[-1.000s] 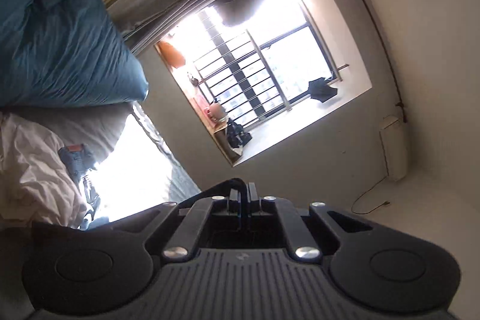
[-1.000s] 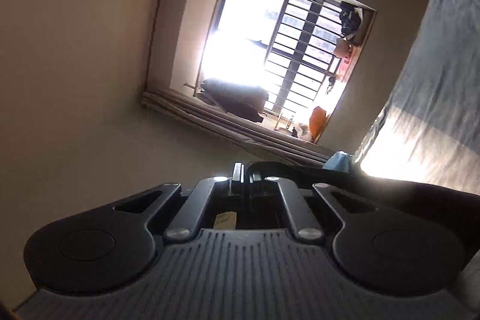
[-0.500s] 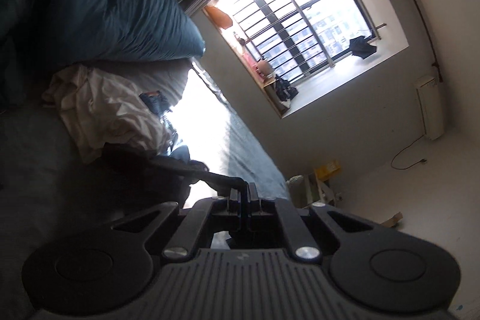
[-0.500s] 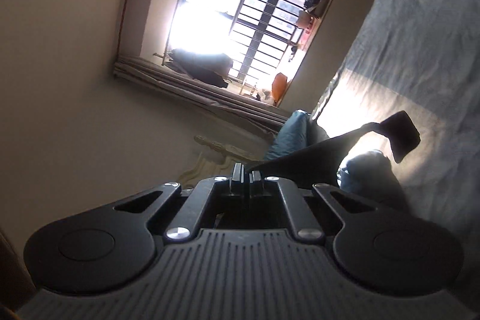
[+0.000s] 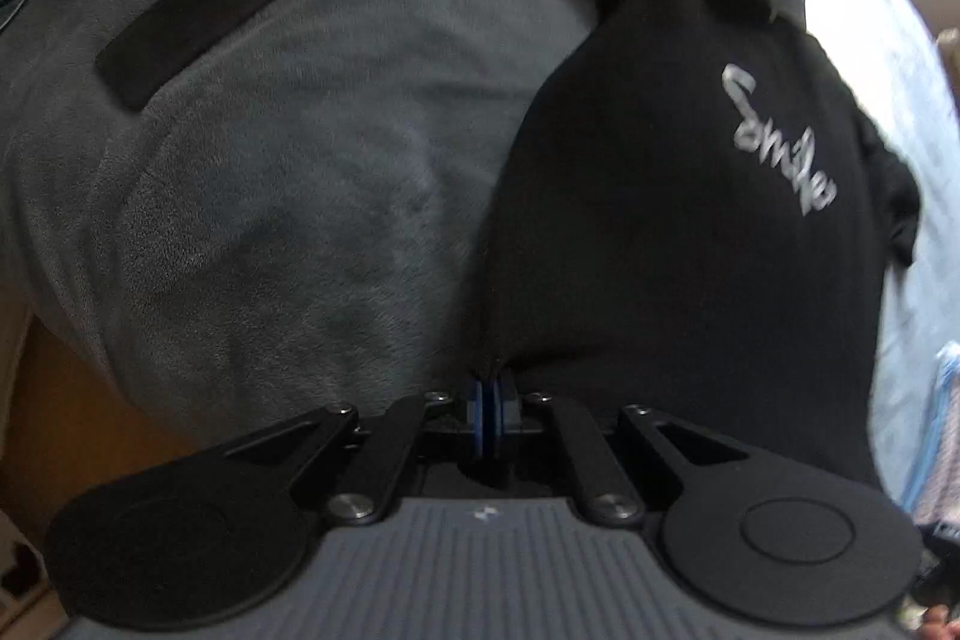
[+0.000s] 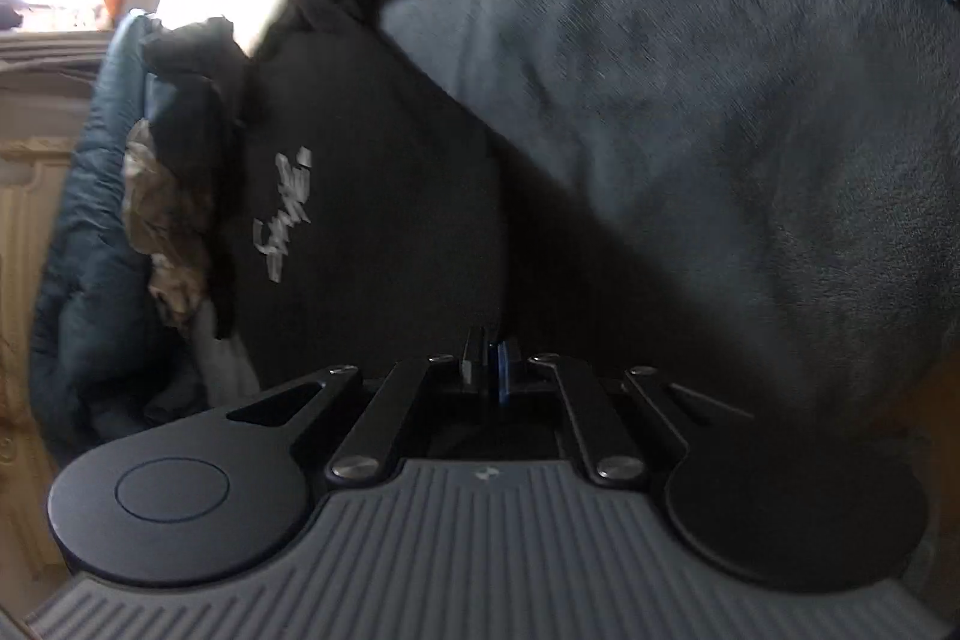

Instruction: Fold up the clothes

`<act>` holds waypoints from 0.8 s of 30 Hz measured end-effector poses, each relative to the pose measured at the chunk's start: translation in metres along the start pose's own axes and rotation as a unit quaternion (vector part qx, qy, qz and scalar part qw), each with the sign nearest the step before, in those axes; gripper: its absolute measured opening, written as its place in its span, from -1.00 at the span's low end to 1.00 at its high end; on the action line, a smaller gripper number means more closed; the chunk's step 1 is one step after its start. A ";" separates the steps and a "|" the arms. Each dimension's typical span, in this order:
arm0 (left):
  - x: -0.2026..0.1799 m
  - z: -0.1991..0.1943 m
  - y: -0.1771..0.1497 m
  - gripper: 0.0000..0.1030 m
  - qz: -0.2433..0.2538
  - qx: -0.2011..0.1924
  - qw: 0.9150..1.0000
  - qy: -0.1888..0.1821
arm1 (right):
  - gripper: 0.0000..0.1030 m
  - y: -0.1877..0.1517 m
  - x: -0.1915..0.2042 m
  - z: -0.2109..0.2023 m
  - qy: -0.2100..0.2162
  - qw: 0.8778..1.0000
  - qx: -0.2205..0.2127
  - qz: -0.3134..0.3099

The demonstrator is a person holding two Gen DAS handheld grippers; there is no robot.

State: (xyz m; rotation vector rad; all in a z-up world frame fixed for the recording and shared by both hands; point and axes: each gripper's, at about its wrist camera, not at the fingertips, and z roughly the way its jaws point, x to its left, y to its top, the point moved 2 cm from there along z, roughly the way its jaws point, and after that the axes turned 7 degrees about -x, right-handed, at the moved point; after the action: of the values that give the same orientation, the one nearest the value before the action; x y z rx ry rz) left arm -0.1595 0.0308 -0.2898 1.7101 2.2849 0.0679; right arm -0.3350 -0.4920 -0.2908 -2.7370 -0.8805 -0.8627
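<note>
on the bed with its grey-blue fleecy blanket (image 5: 288, 196) a black cotton t-shirt with slanted white lettering (image 5: 672, 196) lies spread flat. the left tool (image 5: 492, 388) is pressed together, pinching the shirt's near hem at one corner, and the right tool (image 6: 491, 358) is pinched on the hem at the other corner. a flat black rectangular strip (image 5: 198, 22) lies on the blanket, well apart from the shirt. beyond the shirt's far end sits a heap of crumpled pale and dark clothes (image 6: 174, 196), next to a dark teal quilted duvet (image 6: 78, 244).
</note>
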 end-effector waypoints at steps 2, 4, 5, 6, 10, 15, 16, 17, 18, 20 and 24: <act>0.002 0.021 -0.012 -0.93 0.030 0.014 0.999 0.013 | -0.97 -0.008 -0.009 0.020 -0.037 0.999 0.024 -0.023; 0.000 0.034 -0.023 -0.93 0.057 0.020 0.998 0.022 | -0.97 -0.012 -0.013 0.031 -0.062 0.996 0.042 -0.045; -0.001 0.039 -0.027 -0.93 0.070 0.021 0.997 0.026 | -0.97 -0.013 -0.014 0.036 -0.073 0.995 0.049 -0.056; -0.002 0.044 -0.032 -0.93 0.081 0.023 0.996 0.030 | -0.97 -0.014 -0.013 0.041 -0.084 0.992 0.054 -0.071; -0.007 0.055 -0.043 -0.87 0.136 0.039 0.989 0.045 | -0.91 -0.021 0.002 0.059 -0.128 0.977 0.078 -0.154; 0.009 0.038 -0.040 -0.46 0.116 0.054 0.991 0.045 | -0.31 -0.019 0.029 0.047 -0.166 0.957 0.071 -0.226; 0.016 0.030 -0.037 -0.40 0.106 0.052 0.992 0.047 | -0.24 -0.017 0.035 0.040 -0.172 0.954 0.063 -0.237; 0.024 0.021 -0.032 -0.37 0.093 0.044 0.994 0.049 | -0.21 -0.015 0.040 0.034 -0.179 0.951 0.053 -0.246; 0.032 0.013 -0.027 -0.31 0.079 0.036 0.995 0.047 | -0.21 -0.011 0.047 0.029 -0.185 0.949 0.042 -0.252; 0.048 0.000 -0.012 -0.24 0.051 0.019 0.998 0.044 | -0.21 0.000 0.066 0.027 -0.186 0.947 0.022 -0.262; 0.067 -0.003 0.033 -0.24 0.000 -0.035 0.999 0.037 | -0.21 0.010 0.138 0.056 -0.134 0.940 -0.020 -0.313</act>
State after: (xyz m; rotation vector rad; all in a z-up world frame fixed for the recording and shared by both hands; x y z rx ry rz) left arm -0.1464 0.1043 -0.2932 1.6996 2.3052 0.2115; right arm -0.2105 -0.4154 -0.2593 -2.6636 -1.8670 -0.5826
